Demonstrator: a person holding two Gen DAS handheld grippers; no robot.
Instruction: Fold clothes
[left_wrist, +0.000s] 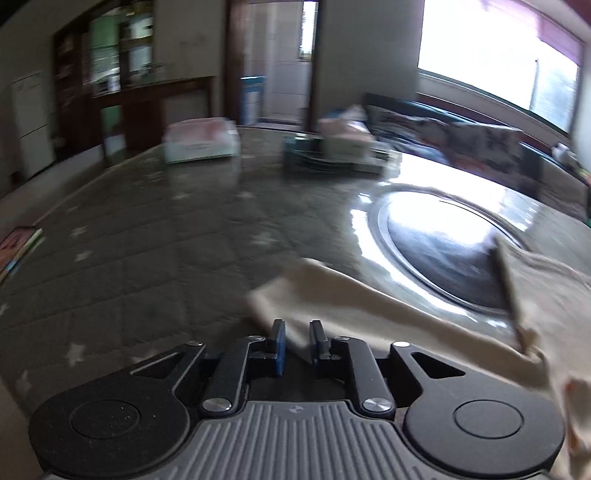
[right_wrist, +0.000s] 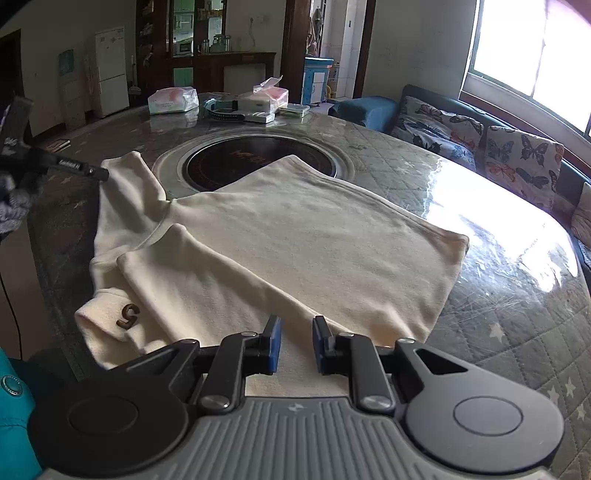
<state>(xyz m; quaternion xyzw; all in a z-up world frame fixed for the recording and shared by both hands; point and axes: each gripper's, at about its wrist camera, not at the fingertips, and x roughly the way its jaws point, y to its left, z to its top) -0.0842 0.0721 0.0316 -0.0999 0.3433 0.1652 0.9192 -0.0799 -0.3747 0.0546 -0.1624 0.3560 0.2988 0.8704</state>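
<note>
A cream long-sleeved shirt (right_wrist: 295, 240) lies partly folded on the round table, one sleeve laid across its body. My right gripper (right_wrist: 295, 343) is open and hovers just above the shirt's near edge, holding nothing. My left gripper (left_wrist: 297, 343) is open with a narrow gap, and the end of the other cream sleeve (left_wrist: 332, 295) lies just in front of its fingers; the view is blurred and I cannot tell if cloth sits between them. In the right wrist view the left gripper (right_wrist: 94, 171) shows at the far left, by the raised sleeve cuff.
The table (right_wrist: 498, 277) has a quilted star-patterned cover under clear plastic and a round black hob (right_wrist: 258, 162) set in its middle. Tissue packs and boxes (right_wrist: 221, 103) stand at the far edge. A sofa with butterfly cushions (right_wrist: 498, 158) runs along the right, under a window.
</note>
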